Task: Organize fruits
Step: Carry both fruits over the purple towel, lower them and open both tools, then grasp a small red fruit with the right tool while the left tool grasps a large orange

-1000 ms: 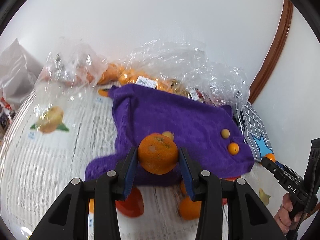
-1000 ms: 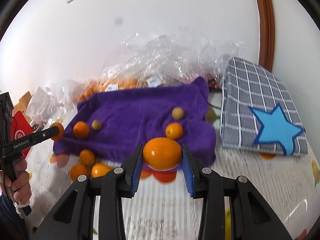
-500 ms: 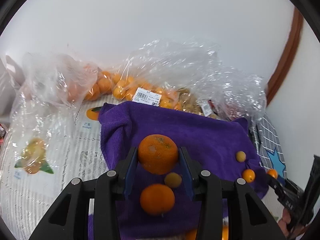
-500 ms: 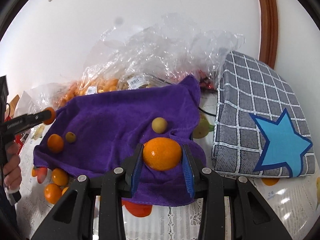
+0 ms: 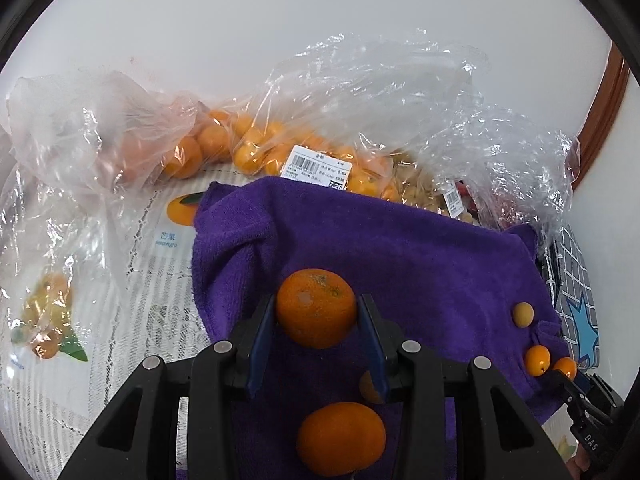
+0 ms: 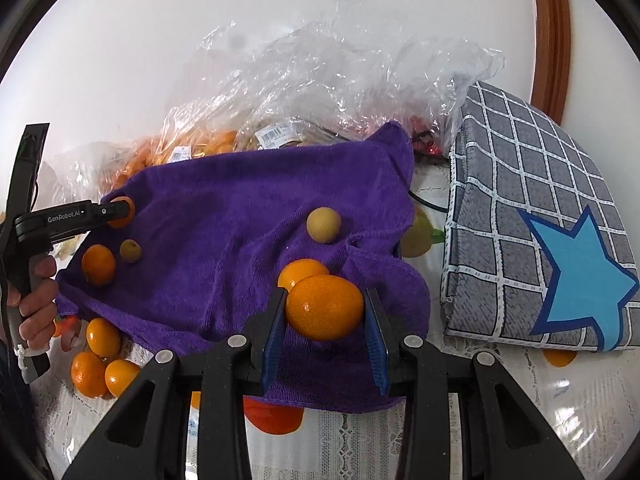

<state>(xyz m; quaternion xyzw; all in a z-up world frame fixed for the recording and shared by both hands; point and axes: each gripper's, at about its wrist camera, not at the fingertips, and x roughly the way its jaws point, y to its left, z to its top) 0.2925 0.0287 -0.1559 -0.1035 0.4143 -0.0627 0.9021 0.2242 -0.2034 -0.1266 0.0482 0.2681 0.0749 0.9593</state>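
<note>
Over the purple towel [image 5: 400, 248], the left gripper [image 5: 316, 320] clamps a rough-skinned orange [image 5: 316, 308] and the right gripper [image 6: 325, 312] clamps a smooth orange [image 6: 325, 307], likely to join the 4 fruits sorted there.

We note bright, even, diffuse light in both wrist views; no single source is visible, and the white wall [image 5: 280, 60] reads flat and slightly grey; shadows are soft and short, darkest under the purple towel [image 6: 240, 220] edge and between the black gripper arms; glare sparkles across the crumpled clear plastic bags [image 5: 380, 92], and a broad sheen lies on the glossy table cover [image 6: 560, 420] at lower right; fisheye distortion bends the brown door frame [image 6: 548, 32] and curves the table edges; a black vignette rings each frame; focus is fairly sharp centrally, softer toward the rim; we see no marked motion blur.
</note>
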